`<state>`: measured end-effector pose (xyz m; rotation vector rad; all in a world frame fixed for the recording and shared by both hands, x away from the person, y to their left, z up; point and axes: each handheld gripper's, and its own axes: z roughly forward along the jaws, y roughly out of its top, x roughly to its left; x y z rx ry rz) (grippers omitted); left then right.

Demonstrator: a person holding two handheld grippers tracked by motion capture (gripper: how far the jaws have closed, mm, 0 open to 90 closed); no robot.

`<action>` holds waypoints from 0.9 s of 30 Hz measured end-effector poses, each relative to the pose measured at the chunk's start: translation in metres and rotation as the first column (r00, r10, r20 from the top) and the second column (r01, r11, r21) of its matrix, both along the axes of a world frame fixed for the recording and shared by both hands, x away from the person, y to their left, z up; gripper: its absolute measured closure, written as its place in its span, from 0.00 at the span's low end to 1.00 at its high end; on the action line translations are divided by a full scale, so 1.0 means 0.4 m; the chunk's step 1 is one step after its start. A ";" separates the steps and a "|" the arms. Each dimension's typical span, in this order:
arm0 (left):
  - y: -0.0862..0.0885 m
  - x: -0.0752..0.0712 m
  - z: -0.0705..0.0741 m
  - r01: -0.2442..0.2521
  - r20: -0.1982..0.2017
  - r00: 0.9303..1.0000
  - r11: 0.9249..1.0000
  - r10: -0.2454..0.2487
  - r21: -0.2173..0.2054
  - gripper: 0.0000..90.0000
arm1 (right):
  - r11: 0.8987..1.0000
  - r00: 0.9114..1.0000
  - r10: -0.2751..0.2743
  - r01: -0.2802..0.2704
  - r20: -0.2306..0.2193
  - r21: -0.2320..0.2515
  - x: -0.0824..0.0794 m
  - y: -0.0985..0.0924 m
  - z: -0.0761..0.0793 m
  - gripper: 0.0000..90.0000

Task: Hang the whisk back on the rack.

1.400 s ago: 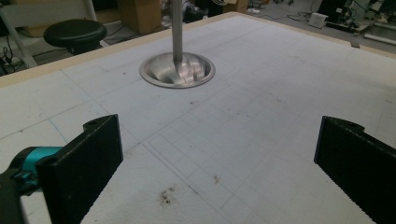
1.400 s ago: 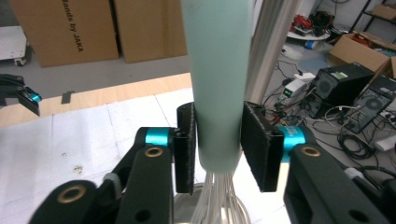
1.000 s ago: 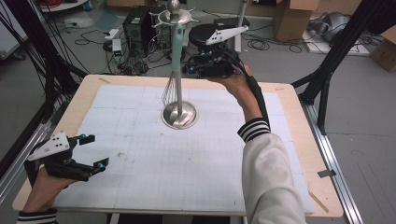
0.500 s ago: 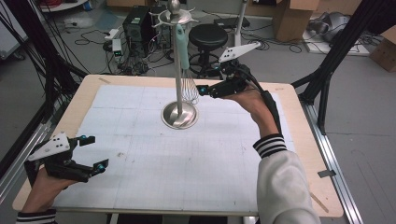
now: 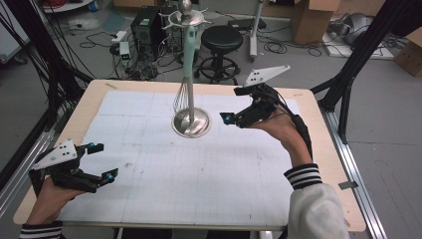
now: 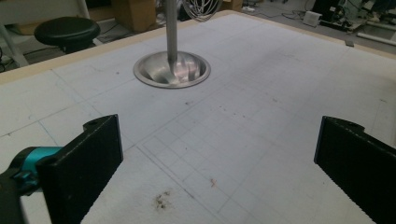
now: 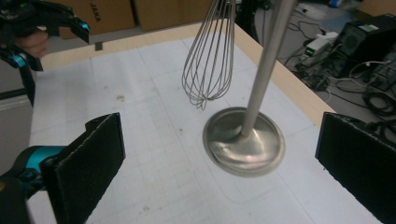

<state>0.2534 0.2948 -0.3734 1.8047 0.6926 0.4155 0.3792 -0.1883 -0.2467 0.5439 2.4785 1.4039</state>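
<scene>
High view: both tongs, left (image 5: 97,160) and right (image 5: 234,104), apart beside whisk (image 5: 185,73) stand (image 5: 191,122).

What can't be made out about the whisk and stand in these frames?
- Whisk: handle cut off by the top edge in the right gripper view.
- How the whisk hangs: hook on the stand top too small in the high view.
- Stand pole: upper part cut off in the left gripper view.

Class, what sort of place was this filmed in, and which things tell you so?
Probably a lab or workshop: loose cables on the floor, electronics boxes, cardboard boxes, and a gridded mat on the table.
</scene>
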 end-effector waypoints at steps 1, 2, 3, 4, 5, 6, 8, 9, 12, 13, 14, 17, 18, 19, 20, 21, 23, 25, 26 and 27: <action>-0.001 0.001 0.000 -0.002 -0.001 1.000 1.000 0.002 -0.001 0.02 | 1.000 1.000 -0.012 0.012 -0.003 -0.003 -0.009 -0.013 -0.007 0.00; -0.003 0.003 -0.001 -0.002 0.000 1.000 1.000 0.002 0.000 0.02 | 1.000 1.000 -0.017 0.017 -0.006 0.007 -0.022 -0.031 -0.018 0.00; -0.005 0.005 -0.001 -0.002 0.000 1.000 1.000 0.002 -0.004 0.02 | 1.000 1.000 -0.021 0.021 0.003 0.005 -0.029 -0.042 -0.024 0.00; -0.006 0.007 -0.001 -0.002 0.000 1.000 1.000 0.002 -0.003 0.02 | 1.000 1.000 -0.024 0.024 0.003 0.014 -0.038 -0.053 -0.031 0.00; -0.006 0.007 -0.001 -0.002 0.000 1.000 1.000 0.002 -0.003 0.02 | 1.000 1.000 -0.024 0.024 0.003 0.014 -0.038 -0.053 -0.031 0.00; -0.008 0.010 -0.001 -0.001 0.000 1.000 1.000 0.001 -0.003 0.02 | 0.999 1.000 -0.027 0.027 0.002 0.022 -0.045 -0.064 -0.040 0.00; -0.011 0.013 0.000 0.003 0.001 1.000 1.000 -0.003 -0.005 0.02 | 0.999 0.999 -0.042 0.042 0.012 0.030 -0.062 -0.087 -0.059 0.00; -0.013 0.015 0.001 0.004 0.003 1.000 1.000 -0.004 -0.007 0.02 | 0.998 0.999 -0.051 0.051 0.009 0.039 -0.070 -0.097 -0.068 0.00; -0.015 0.019 0.004 0.005 0.007 1.000 1.000 -0.005 -0.011 0.02 | 0.996 0.998 -0.066 0.066 0.005 0.065 -0.093 -0.127 -0.096 0.00; -0.015 0.021 0.004 0.005 0.007 1.000 1.000 -0.005 -0.016 0.02 | 0.995 0.997 -0.072 0.071 0.004 0.072 -0.099 -0.136 -0.105 0.00; -0.015 0.022 0.005 0.006 0.007 1.000 1.000 -0.005 -0.019 0.02 | 0.994 0.997 -0.082 0.082 0.000 0.075 -0.106 -0.145 -0.114 0.00; -0.013 0.025 0.006 0.004 0.009 1.000 1.000 -0.004 -0.021 0.02 | 0.991 0.995 -0.098 0.097 0.004 0.091 -0.124 -0.170 -0.141 0.00; -0.013 0.025 0.007 0.002 0.008 1.000 1.000 -0.002 -0.025 0.02 | 0.990 0.994 -0.107 0.107 -0.003 0.095 -0.138 -0.184 -0.158 0.00; -0.012 0.025 0.007 0.001 0.009 1.000 1.000 0.000 -0.026 0.02 | 0.990 0.994 -0.107 0.107 -0.003 0.095 -0.138 -0.184 -0.158 0.00; -0.012 0.026 0.008 0.005 0.009 1.000 0.999 -0.004 -0.037 0.02 | 0.989 0.994 -0.112 0.111 0.000 0.096 -0.143 -0.188 -0.165 0.00; -0.011 0.026 0.008 0.005 0.011 1.000 0.999 -0.004 -0.042 0.02 | 0.988 0.993 -0.117 0.116 0.001 0.101 -0.150 -0.196 -0.176 0.00; -0.011 0.026 0.009 0.004 0.011 1.000 0.999 -0.003 -0.040 0.02 | 0.986 0.992 -0.123 0.123 -0.003 0.116 -0.161 -0.207 -0.196 0.00; -0.012 0.027 0.008 0.005 0.010 1.000 0.999 -0.004 -0.035 0.02 | 0.984 0.991 -0.133 0.133 -0.005 0.117 -0.172 -0.220 -0.228 0.00; -0.012 0.027 0.008 0.005 0.009 1.000 0.999 -0.004 -0.035 0.02 | 0.984 0.991 -0.133 0.133 -0.005 0.117 -0.172 -0.220 -0.228 0.00; -0.012 0.027 0.008 0.004 0.009 1.000 0.999 -0.004 -0.034 0.02 | 0.983 0.990 -0.139 0.138 -0.001 0.121 -0.175 -0.223 -0.235 0.00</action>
